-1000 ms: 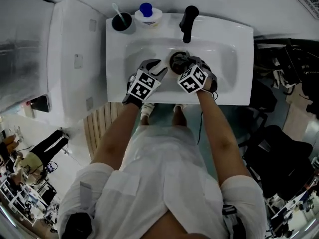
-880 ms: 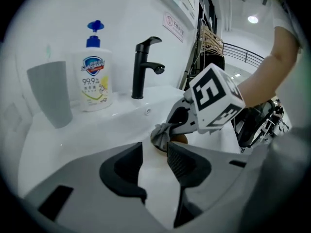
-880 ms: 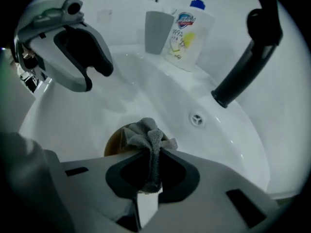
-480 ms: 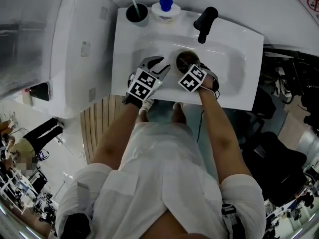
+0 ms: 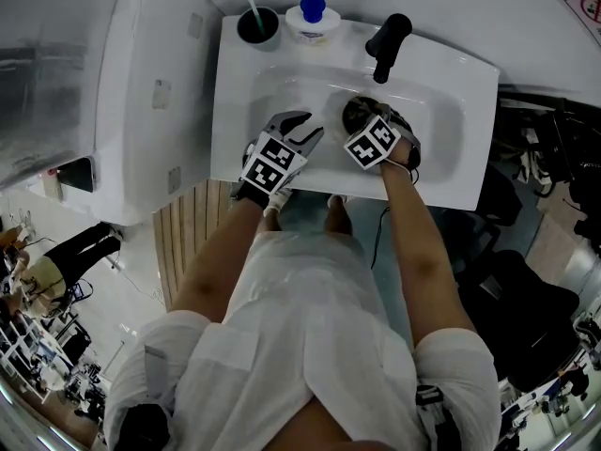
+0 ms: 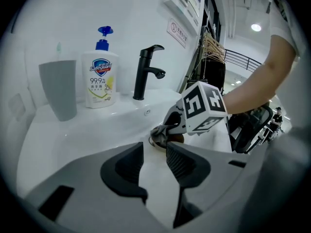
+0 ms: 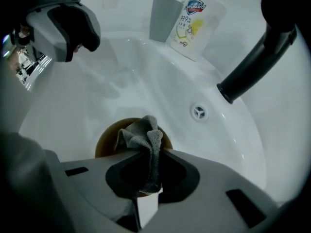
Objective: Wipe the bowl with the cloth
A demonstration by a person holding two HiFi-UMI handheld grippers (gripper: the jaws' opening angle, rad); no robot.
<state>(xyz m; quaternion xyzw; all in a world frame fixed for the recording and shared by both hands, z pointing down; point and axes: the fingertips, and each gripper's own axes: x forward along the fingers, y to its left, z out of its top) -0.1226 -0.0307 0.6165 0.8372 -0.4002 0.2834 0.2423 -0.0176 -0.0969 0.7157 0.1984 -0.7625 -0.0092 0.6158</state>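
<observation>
While the right gripper (image 7: 148, 155) stays absent from no view, we see it clamped on the crumpled grey cloth (image 7: 142, 136) over the round brown bowl (image 7: 104, 141), mid-basin in the white ceramic sink (image 7: 87, 89). The left gripper (image 6: 154, 160), jaws just narrowed yet apart, hangs empty near the front edge.

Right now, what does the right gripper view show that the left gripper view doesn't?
Right gripper view only: the pinch head-on, with the right gripper shut on the grey cloth over the brown bowl. Left gripper view only: the left gripper, jaws apart after just closing a little, nothing between them; the right gripper's marker cube; the person's forearm. Both: soap bottle, grey cup, black faucet, white sink, plus cloth and bowl.
</observation>
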